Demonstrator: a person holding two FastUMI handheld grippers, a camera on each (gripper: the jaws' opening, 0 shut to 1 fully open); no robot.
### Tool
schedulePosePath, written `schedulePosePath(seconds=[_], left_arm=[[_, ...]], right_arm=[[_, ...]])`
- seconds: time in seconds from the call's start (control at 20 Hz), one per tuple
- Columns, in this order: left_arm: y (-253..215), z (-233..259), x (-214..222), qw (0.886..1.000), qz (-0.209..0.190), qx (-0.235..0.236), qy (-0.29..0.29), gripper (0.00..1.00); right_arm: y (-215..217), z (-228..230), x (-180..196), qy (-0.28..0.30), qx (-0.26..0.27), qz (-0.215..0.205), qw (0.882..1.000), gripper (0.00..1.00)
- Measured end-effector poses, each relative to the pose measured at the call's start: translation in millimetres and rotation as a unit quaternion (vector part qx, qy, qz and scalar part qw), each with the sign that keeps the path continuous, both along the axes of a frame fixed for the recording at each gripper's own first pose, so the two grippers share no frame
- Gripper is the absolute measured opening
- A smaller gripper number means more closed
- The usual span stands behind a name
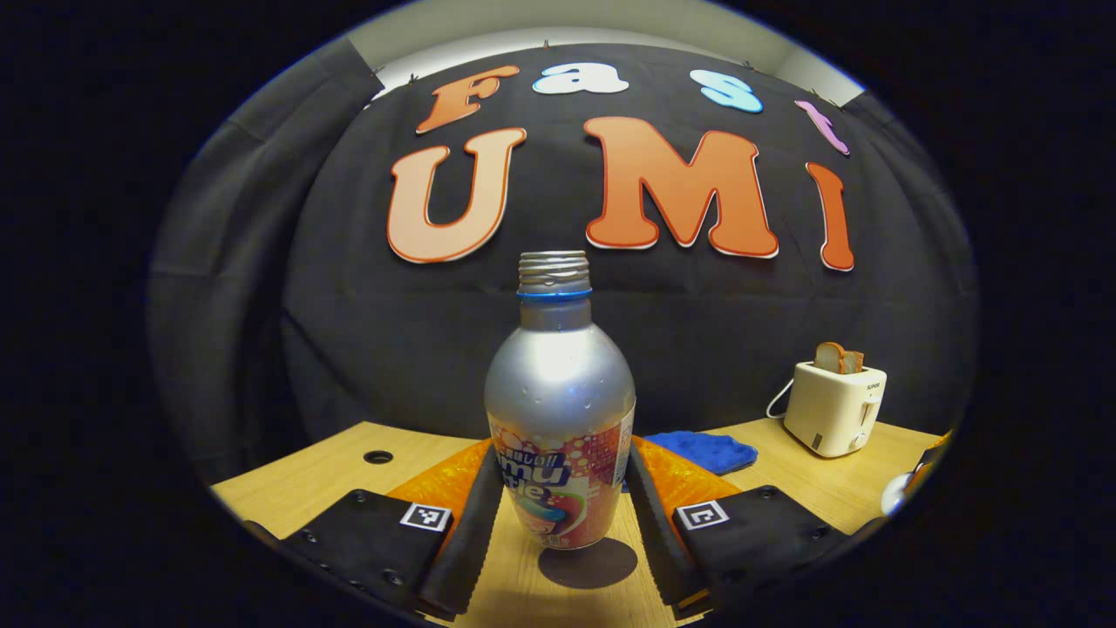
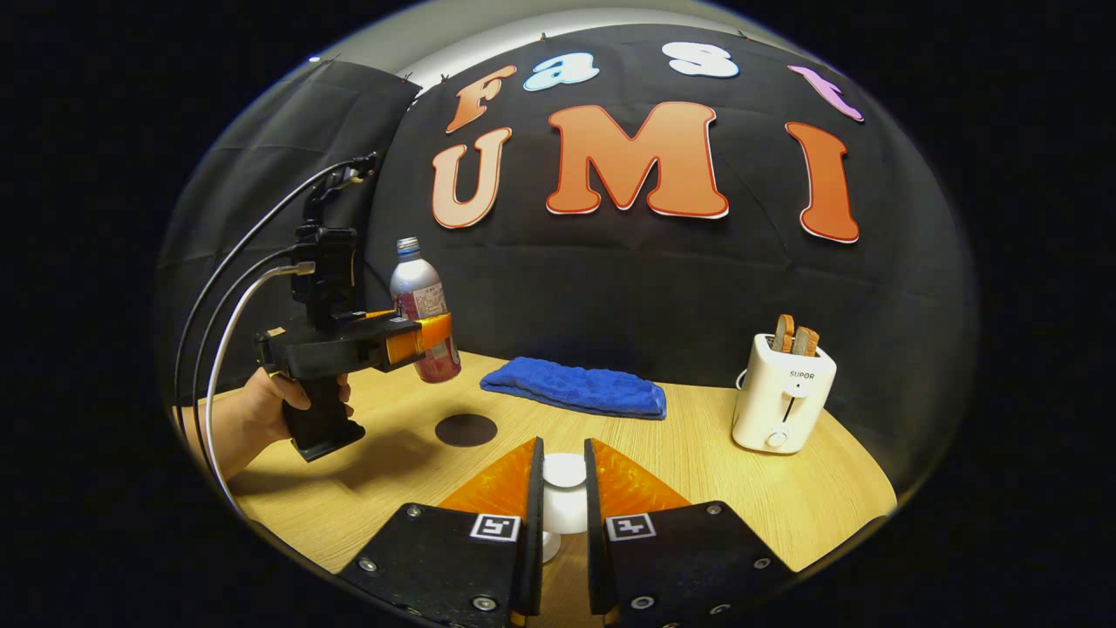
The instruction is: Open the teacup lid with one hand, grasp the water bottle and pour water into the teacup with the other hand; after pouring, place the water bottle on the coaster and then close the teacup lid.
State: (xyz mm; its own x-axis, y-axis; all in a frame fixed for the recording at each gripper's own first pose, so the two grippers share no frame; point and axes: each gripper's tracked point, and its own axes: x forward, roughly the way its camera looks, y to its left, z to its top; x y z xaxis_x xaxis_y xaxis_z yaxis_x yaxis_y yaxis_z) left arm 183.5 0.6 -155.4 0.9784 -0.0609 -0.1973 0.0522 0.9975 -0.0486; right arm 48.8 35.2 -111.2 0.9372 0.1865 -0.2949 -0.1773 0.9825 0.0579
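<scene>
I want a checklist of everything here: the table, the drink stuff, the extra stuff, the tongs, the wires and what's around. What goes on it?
Surface: light wooden table, with a round hole near one corner.
Job's things: silver water bottle, cap off, lifted above the dark round coaster; white teacup lid between the right tongs.
Clutter: blue cloth; white toaster with bread slices in it.
Grippers: left tongs shut on the bottle, held by a hand; right tongs shut on the lid.
Cables: black and grey cables run from the left tongs.
Surroundings: black cloth wall behind the table.
</scene>
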Motion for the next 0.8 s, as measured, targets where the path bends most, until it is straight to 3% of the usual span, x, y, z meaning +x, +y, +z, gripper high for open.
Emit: schedulePosePath(seconds=[0.2, 0.25, 0.3, 0.8], left_arm=[[-14, -35, 10, 0.999, -0.017, -0.007, 0.035, 0.79], [-15, -43, 10, 0.999, -0.019, -0.009, 0.041, 0.75], [-16, -50, 10, 0.999, -0.019, -0.01, 0.049, 0.79], [-22, -89, 4, 0.994, -0.031, -0.022, 0.103, 0.79]], right_arm=[[4, -10, 0, 0.01, 0.003, 0.0, 1.0, 0.22], [4, -12, 1, 0.013, 0.001, 0.0, 1.0, 0.22], [5, -14, 0, 0.015, 0.0, 0.002, 1.0, 0.21], [17, -27, -2, 0.032, 0.003, 0.022, 0.999, 0.22]])
